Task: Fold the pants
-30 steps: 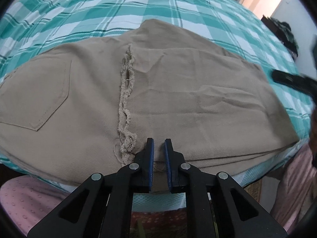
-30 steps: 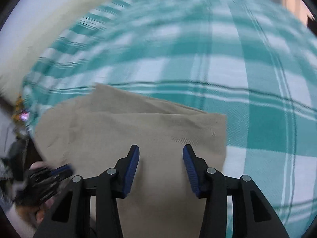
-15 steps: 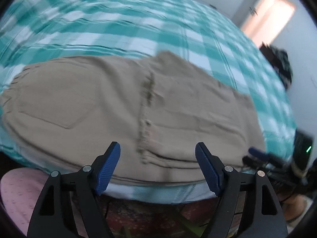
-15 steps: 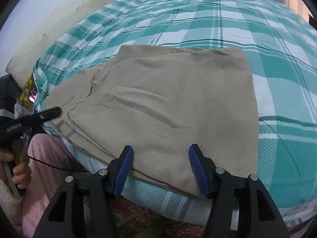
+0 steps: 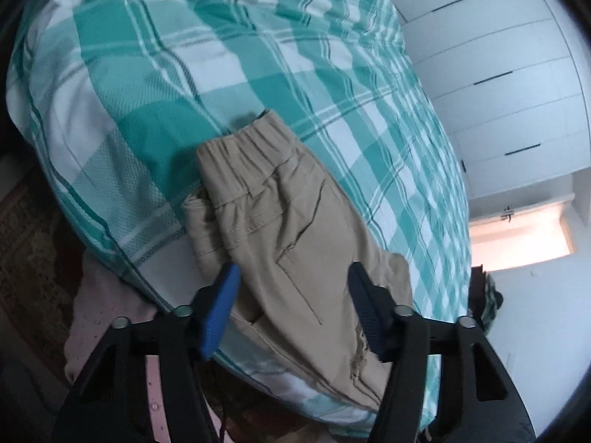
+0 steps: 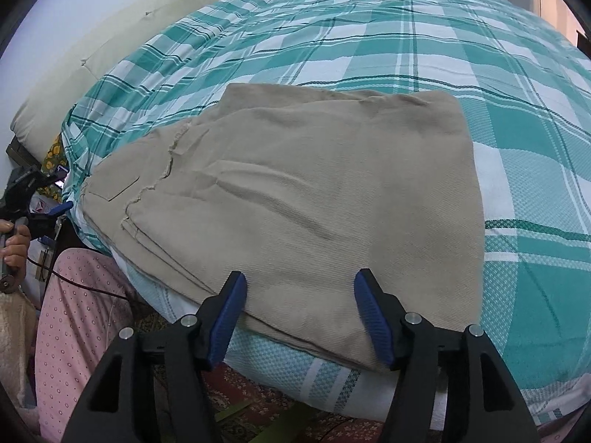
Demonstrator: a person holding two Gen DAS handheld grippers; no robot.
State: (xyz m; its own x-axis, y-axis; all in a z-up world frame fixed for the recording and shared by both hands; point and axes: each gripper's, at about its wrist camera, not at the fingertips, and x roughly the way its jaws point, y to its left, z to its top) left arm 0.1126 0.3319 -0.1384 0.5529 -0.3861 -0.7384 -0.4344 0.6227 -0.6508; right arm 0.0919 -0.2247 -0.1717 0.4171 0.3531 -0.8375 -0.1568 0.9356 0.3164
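Note:
The tan pants lie folded in a flat rectangle on the green plaid bed, near its front edge. In the left wrist view the pants show waistband end on, with the elastic band and a back pocket. My left gripper is open and empty, held off the bed edge by the waistband end. My right gripper is open and empty, just in front of the folded edge. The left gripper also shows far left in the right wrist view.
A cream pillow lies at the head of the bed. White wardrobe doors and a lit doorway stand beyond the bed. The person's pink dotted trousers and a patterned rug are below the bed edge.
My left gripper opened, let go of the pants and swung left to the waistband end. My right gripper pulled back from over the pants to the bed's front edge.

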